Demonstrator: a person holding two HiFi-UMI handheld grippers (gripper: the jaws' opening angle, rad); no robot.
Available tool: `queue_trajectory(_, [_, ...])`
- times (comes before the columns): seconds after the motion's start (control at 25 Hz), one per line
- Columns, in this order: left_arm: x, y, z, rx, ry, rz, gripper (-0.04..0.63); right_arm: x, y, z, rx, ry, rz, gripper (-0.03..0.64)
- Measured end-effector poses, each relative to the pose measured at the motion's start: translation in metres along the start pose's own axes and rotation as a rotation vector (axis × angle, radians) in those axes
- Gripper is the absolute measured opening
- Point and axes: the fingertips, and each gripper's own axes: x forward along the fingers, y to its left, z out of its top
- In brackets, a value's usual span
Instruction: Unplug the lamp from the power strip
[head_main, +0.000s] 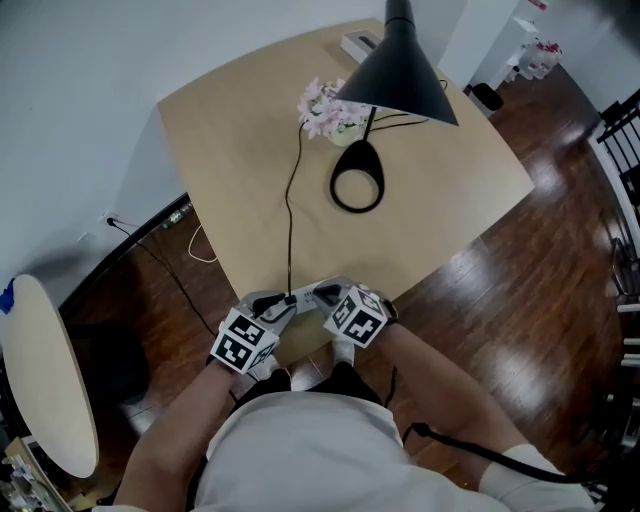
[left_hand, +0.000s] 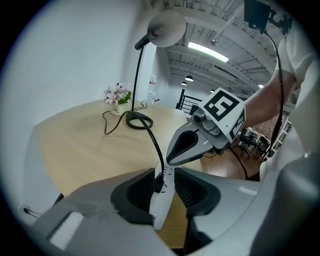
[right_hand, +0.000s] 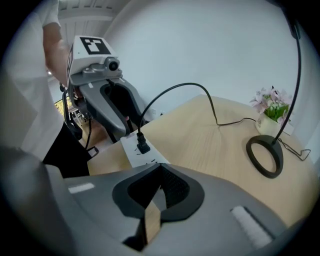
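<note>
The lamp base (head_main: 356, 206) sits near the middle of your counter (head_main: 460, 190), with the flower pot (head_main: 335, 118) just behind it at 11 o'clock. The power strip (left_hand: 161, 205) lies at the counter's 6 o'clock edge, between your left hand-held gripper (head_main: 280, 303) and right hand-held gripper (head_main: 322, 293). The plug (left_hand: 158, 183) sits in it, and its cord (head_main: 290, 210) runs toward 12 o'clock. A round table (head_main: 45, 370) stands off at 8 o'clock.

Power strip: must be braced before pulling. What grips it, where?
The left gripper clamps the power strip by its long sides at the plug; right gripper, shut, only touches its end.
</note>
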Motion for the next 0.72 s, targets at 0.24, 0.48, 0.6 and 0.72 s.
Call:
queue_trajectory(0.24, [0.022, 0.005, -0.012, 0.119, 0.084, 0.021, 0.069, 0.0, 0.0, -0.001, 0.063, -0.019, 0.001, 0.006])
queue_trajectory(0.48, [0.03, 0.004, -0.019, 0.182, 0.123, 0.007, 0.059, -0.002, -0.002, 0.0, 0.118, -0.032, 0.025, 0.006])
queue_trajectory(0.6, [0.033, 0.003, -0.023, 0.204, 0.137, 0.002, 0.056, 0.0, -0.001, -0.002, 0.094, -0.027, 0.025, 0.006])
queue_trajectory(0.72, [0.034, 0.004, -0.024, 0.21, 0.155, -0.01, 0.052, 0.0, -0.003, -0.002, 0.105, -0.024, 0.028, 0.006])
